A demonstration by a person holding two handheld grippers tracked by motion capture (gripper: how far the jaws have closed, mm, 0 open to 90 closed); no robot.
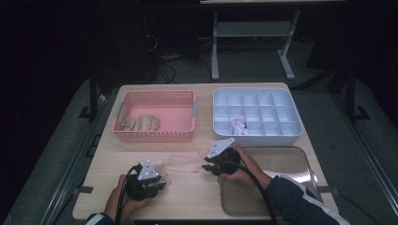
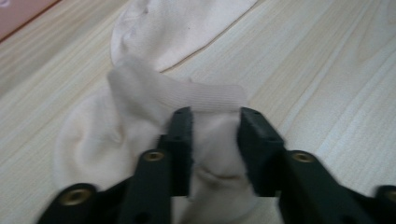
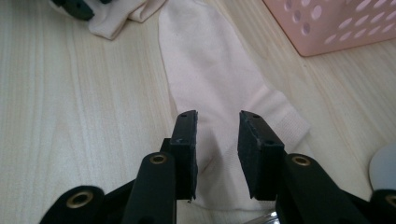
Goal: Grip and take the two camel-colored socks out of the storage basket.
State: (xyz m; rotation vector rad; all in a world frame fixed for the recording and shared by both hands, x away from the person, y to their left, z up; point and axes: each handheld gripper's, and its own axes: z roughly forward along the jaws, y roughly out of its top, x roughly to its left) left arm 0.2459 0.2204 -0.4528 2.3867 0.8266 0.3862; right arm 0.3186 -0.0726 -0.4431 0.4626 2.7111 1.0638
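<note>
A cream sock lies stretched across the wooden table between my two grippers. My left gripper is at its left end. In the left gripper view the sock is bunched up between the jaws, and its ribbed cuff folds over the tips of my left gripper, which is shut on the fabric. My right gripper is at the other end. In the right gripper view the sock lies flat under my right gripper, whose jaws stand apart above it.
A pink basket with several folded socks stands behind at the left. A white compartment box with a rolled white sock is at the right. A metal tray lies under the right forearm.
</note>
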